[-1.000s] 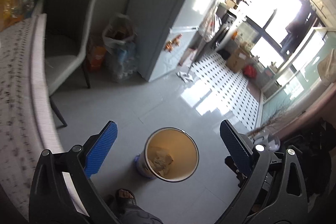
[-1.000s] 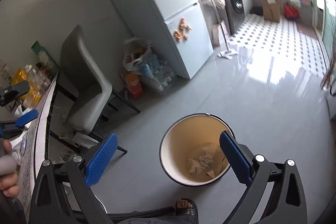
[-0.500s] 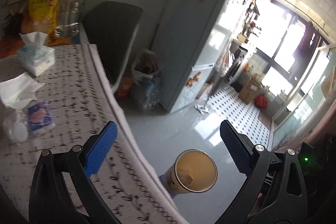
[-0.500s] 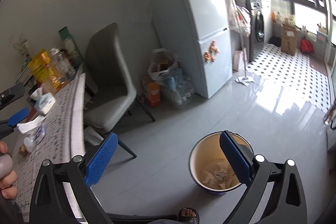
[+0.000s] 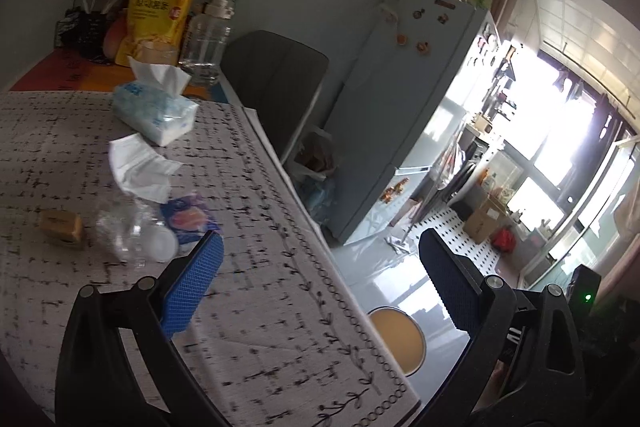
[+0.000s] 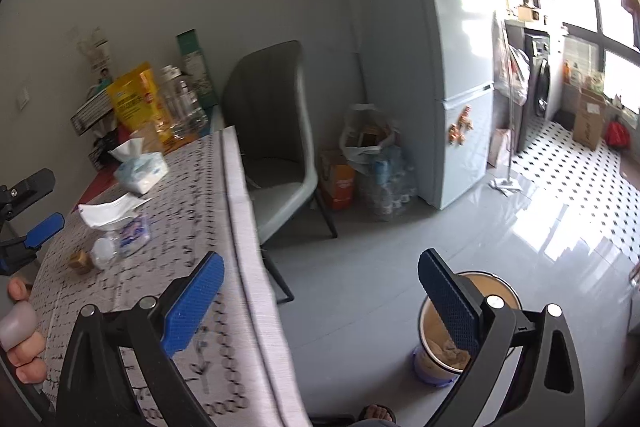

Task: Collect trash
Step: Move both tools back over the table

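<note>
Trash lies on the patterned tablecloth (image 5: 260, 307): a crumpled white tissue (image 5: 138, 165), a crushed clear plastic bottle (image 5: 128, 231), a blue and purple wrapper (image 5: 188, 217) and a small brown piece (image 5: 60, 227). The same items show in the right wrist view: tissue (image 6: 108, 211), bottle (image 6: 104, 247), wrapper (image 6: 134, 229). The yellow bin (image 6: 466, 331) stands on the floor beside the table, with paper inside; its rim also shows in the left wrist view (image 5: 400, 339). My left gripper (image 5: 320, 287) is open and empty above the table edge. My right gripper (image 6: 320, 299) is open and empty, above the table edge and floor.
A tissue pack (image 5: 154, 107), yellow bag (image 5: 158, 11) and clear jar (image 5: 204, 43) stand at the table's far end. A grey chair (image 6: 276, 147) is beside the table. A fridge (image 6: 452, 67) and bags (image 6: 368, 155) stand by the wall.
Both grippers have swung up and left from over the bin toward the table. The trash on the table has come closer in the left wrist view. Both stay open.
</note>
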`<state>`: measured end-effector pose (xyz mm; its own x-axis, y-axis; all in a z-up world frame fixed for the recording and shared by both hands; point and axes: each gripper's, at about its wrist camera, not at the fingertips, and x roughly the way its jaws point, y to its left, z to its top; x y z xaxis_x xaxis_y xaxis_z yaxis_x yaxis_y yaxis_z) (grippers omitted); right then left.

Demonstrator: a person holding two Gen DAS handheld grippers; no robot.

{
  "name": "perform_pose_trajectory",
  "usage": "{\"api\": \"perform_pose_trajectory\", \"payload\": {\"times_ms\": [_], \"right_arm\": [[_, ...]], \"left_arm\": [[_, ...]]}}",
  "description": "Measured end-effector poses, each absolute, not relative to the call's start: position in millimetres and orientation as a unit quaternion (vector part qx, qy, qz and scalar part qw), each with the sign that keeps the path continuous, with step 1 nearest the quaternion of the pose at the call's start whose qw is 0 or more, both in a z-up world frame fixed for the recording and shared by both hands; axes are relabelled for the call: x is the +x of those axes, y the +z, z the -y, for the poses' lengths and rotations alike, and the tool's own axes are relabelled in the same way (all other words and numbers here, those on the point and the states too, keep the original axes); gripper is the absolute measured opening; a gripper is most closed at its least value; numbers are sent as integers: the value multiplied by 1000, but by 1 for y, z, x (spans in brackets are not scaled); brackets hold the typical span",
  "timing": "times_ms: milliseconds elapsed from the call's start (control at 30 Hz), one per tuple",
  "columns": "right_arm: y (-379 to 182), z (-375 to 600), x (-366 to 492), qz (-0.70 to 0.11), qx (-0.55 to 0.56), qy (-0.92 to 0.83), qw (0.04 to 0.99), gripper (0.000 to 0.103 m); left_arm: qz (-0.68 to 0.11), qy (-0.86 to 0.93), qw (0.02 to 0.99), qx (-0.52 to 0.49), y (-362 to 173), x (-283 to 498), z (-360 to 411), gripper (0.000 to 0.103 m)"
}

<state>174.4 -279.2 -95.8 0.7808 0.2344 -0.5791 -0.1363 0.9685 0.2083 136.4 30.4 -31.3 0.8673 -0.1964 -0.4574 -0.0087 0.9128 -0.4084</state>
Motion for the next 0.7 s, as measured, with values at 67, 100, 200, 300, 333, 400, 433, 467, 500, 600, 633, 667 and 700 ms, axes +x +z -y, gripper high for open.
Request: {"api": "perform_pose_trajectory", "payload": {"times_ms": [67,100,200,300,333,400,433,467,500,600,633,667,700], "right_arm": [[-91,266,173,-312,70,108,941,95],[-89,260,172,-309,68,113,942,95],[-84,241,174,-306,65,127,941,95],[-80,224,174,-305,56,139,940,95],[-80,218,172,-305,54,143,940,95],[-76,205,169,-301,54,153,940,95],[-75,202,168,-299,53,156,940,95],[-74,194,167,-298,52,161,940,95],[-73,190,166,-297,52,165,939,95],[-72,175,164,-297,50,178,937,95],[-72,172,164,-298,50,181,936,95],[-73,168,164,-299,49,185,935,95],[-74,164,164,-301,48,190,933,95]], "left_arm": [[-250,-44,945,-208,-34,131,-42,97],[-248,-40,944,-214,-35,127,-50,97],[-241,-25,941,-235,-40,116,-72,97],[-236,-11,938,-253,-45,105,-93,97],[-236,-8,937,-257,-47,102,-100,97],[-237,2,935,-264,-51,98,-115,97],[-239,10,933,-268,-53,96,-124,97],[-239,13,932,-272,-55,95,-130,97],[-238,20,930,-279,-58,92,-139,97],[-244,38,925,-288,-66,89,-158,96],[-246,43,923,-291,-68,88,-163,95],[-251,47,921,-294,-72,89,-167,92],[-254,50,919,-296,-74,89,-170,89]]}}
